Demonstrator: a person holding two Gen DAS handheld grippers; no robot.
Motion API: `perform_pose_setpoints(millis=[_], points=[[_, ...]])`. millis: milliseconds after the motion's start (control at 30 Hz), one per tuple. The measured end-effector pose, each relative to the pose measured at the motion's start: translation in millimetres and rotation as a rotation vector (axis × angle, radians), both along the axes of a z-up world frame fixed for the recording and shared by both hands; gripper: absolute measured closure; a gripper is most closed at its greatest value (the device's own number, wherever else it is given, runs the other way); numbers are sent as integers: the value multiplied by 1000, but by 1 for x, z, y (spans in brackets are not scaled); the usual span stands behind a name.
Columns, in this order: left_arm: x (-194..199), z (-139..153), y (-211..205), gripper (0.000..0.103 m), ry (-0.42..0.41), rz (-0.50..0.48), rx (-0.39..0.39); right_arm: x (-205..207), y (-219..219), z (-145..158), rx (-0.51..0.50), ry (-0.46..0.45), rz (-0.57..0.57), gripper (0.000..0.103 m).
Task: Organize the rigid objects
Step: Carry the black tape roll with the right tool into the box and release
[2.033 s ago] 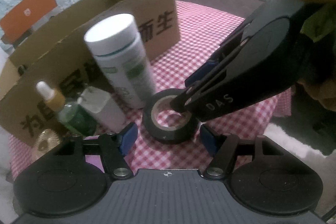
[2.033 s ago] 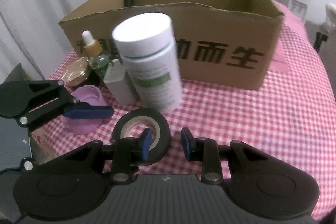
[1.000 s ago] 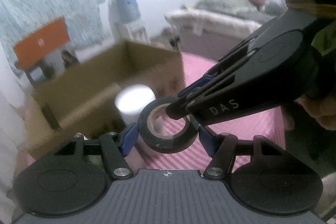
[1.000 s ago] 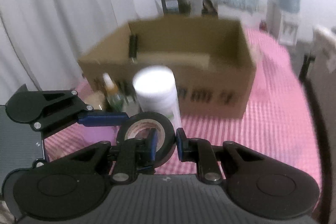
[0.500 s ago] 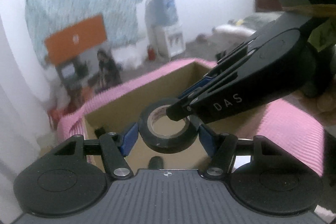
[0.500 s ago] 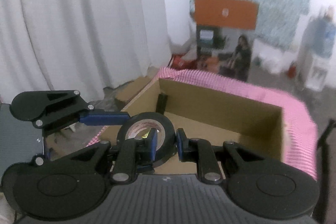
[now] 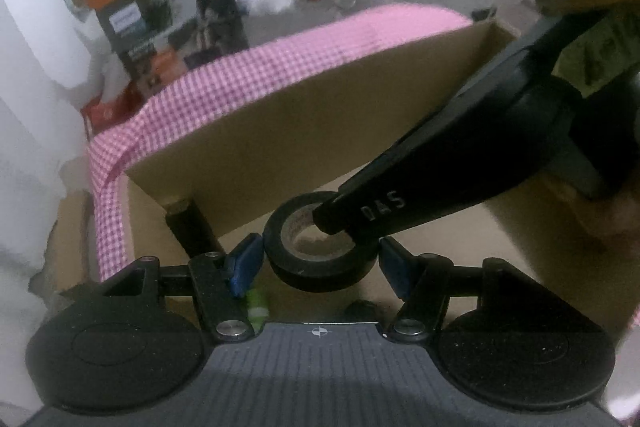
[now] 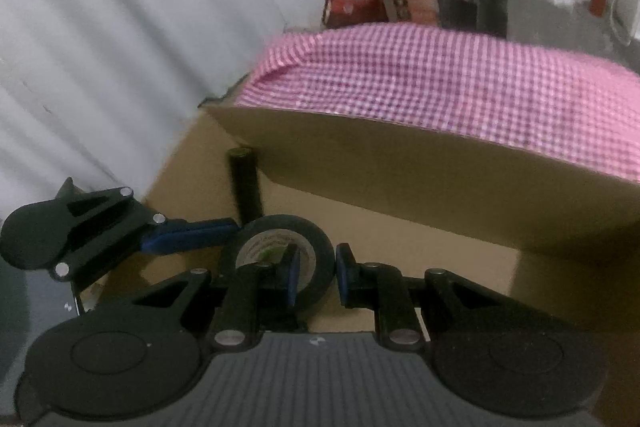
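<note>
A black tape roll [image 7: 320, 273] hangs over the open inside of a cardboard box [image 7: 320, 131]. My left gripper [image 7: 320, 263] has its blue pads against the roll's outer sides. My right gripper [image 8: 318, 273] is shut on the roll's wall [image 8: 280, 223], one finger in the hole and one outside. In the left wrist view the right gripper's black finger [image 7: 360, 215] reaches down into the roll's hole from the right. The left gripper's blue finger [image 8: 188, 237] touches the roll from the left in the right wrist view.
A black cylinder [image 8: 246, 187] leans in the box's far left corner, also seen as a dark stick [image 7: 192, 227]. Something green [image 7: 256, 307] shows low in the box. The pink checked tablecloth [image 8: 440, 79] lies beyond the box [image 8: 400, 163], with white curtains on the left.
Both grippers lifted the tape roll off the table beside the white bottle and carried it forward over the box's near wall. Both now point down into the box.
</note>
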State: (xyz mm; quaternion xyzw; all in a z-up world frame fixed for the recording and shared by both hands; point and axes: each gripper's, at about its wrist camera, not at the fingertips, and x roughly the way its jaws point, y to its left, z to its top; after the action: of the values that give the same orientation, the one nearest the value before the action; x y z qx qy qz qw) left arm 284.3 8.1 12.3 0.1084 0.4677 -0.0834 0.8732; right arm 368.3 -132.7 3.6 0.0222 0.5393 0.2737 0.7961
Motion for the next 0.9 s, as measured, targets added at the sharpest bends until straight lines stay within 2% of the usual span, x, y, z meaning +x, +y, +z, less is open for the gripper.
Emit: perform_pose_setpoints(millis=[100,233,533,633,767,900], points=[[10,-6,4,38,45,38,12,16,7,-15,-7,32,7,82],[12,-11,1,37,65,49,59,30,14,-30,-2,57,9,82],[5,-1,-2,32,21,44,54,38,13,-40,41,59,-4,79],[-2,11,1,21,-25,51,29,31,6,-22,65,36,-22,79],[-24,34,5,18,-98,59,4,18,-3,8,89,-23,-32,78],[-56,58,11,11,-172,72,-20,-6,-14,46,137,-91,-45,77]])
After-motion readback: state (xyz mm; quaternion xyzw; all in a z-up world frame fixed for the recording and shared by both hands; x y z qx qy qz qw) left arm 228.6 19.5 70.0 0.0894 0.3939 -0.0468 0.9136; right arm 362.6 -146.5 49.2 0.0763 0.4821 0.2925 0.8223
